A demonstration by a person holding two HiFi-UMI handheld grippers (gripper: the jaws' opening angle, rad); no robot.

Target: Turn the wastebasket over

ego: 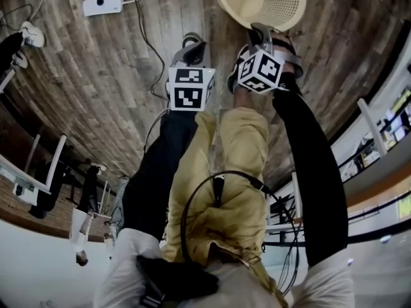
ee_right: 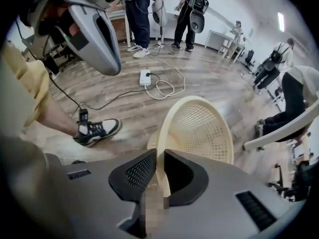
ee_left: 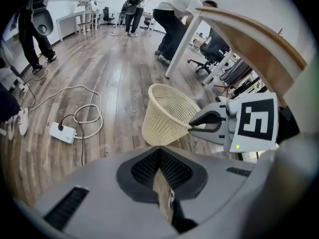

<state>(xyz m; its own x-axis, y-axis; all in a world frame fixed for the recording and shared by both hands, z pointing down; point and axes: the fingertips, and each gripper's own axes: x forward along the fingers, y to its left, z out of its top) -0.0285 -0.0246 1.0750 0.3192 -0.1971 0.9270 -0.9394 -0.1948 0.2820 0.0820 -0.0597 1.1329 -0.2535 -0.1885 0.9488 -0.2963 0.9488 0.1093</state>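
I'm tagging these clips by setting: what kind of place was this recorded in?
Probably an open office or lab workspace. It has a wood-plank floor, a white desk at the far end, a wheeled office chair beside a table, and a power strip with its cable lying loose on the floor.

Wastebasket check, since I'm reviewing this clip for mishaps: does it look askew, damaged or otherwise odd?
Yes: the wastebasket is tipped steeply, mouth facing sideways, because the right gripper pinches its rim. No cracks or spilled contents show; it looks empty.
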